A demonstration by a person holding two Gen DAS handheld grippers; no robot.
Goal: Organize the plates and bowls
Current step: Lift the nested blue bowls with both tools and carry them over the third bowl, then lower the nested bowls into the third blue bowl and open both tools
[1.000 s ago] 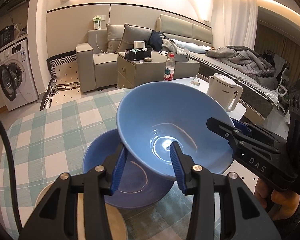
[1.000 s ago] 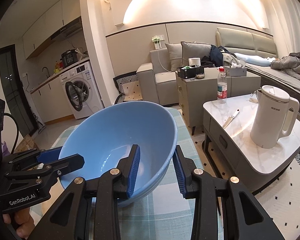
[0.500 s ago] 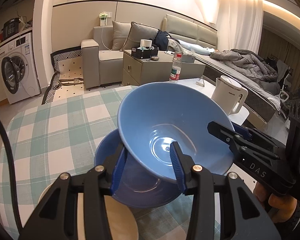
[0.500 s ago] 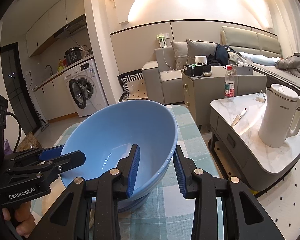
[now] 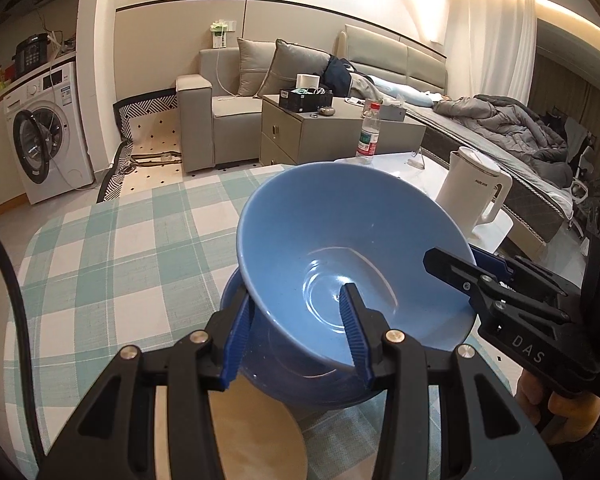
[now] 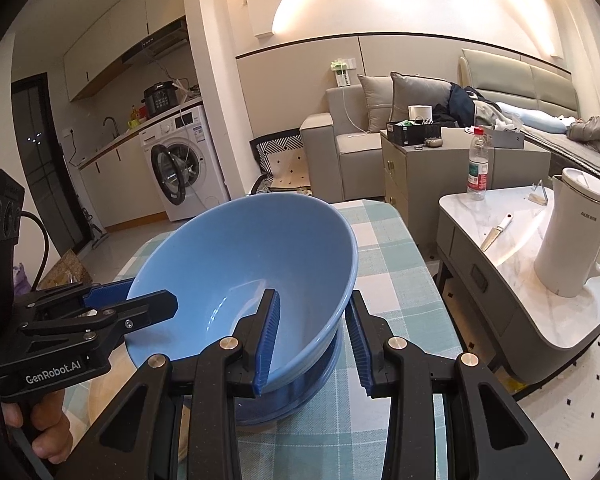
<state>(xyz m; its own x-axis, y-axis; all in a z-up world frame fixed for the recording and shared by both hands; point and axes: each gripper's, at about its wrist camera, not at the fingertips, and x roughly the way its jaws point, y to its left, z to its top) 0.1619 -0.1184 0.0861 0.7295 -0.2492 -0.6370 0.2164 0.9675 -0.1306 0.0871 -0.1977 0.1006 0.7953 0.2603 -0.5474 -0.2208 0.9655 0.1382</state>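
Light-blue bowl clamped by both grippers — hides darker bowl beneath.

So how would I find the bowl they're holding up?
Look at the checked table. Two blue bowls are near its edge. It's the lighter blue bowl, tilted and pinched at its rim by both grippers, just above the darker bowl.

Warm cove lighting, fisheye-bent edges

Glossy glazed bowl; woven cloth tablecloth; matt wood board.
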